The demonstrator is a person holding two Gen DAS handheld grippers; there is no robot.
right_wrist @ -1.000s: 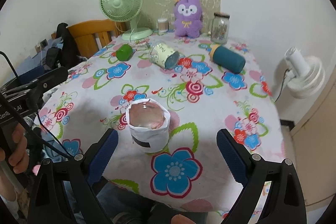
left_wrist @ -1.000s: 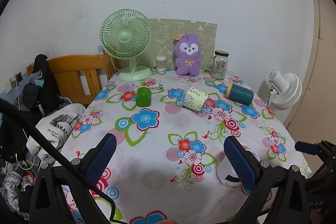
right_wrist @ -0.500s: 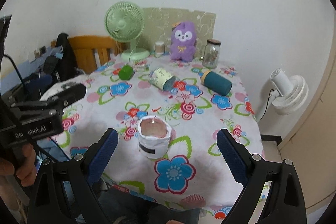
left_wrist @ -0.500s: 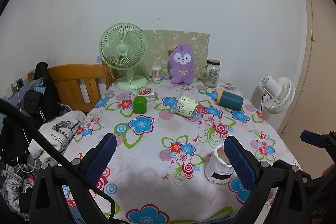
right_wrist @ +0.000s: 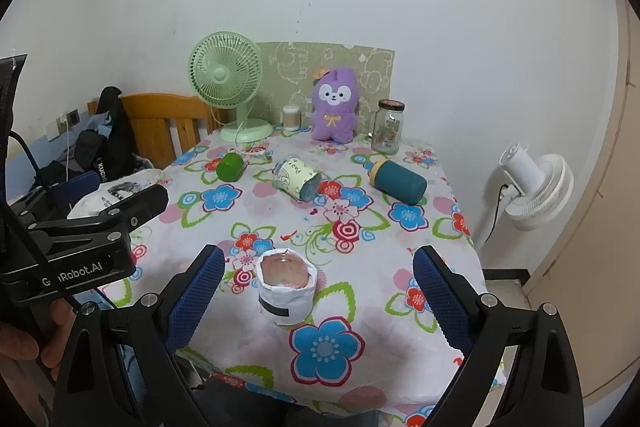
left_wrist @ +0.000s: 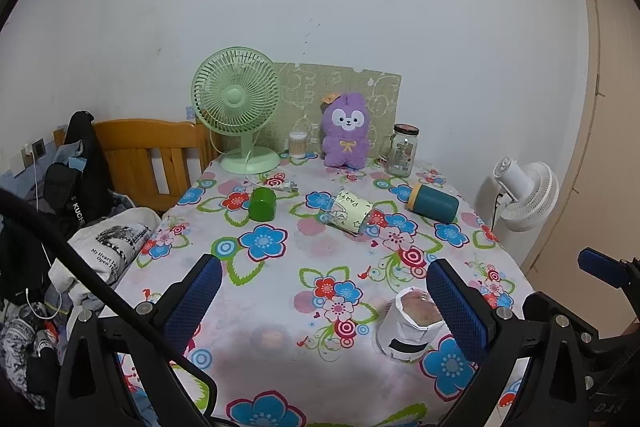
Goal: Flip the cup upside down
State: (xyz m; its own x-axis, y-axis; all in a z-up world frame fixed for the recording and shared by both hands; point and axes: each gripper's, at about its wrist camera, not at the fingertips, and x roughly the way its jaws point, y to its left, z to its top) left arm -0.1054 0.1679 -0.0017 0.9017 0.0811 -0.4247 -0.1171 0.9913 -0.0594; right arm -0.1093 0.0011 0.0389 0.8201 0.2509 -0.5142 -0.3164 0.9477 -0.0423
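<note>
White wall backs a table covered with a floral tablecloth, on which, from left to right along the far half, sit a green fan, a small green cup on its side, a purple plush toy, a glass jar and a teal bottle lying flat. Near the front edge the white paper-wrapped cup stands apart from both tools. Left gripper and right gripper each have jaws spread wide, holding nothing.
</note>
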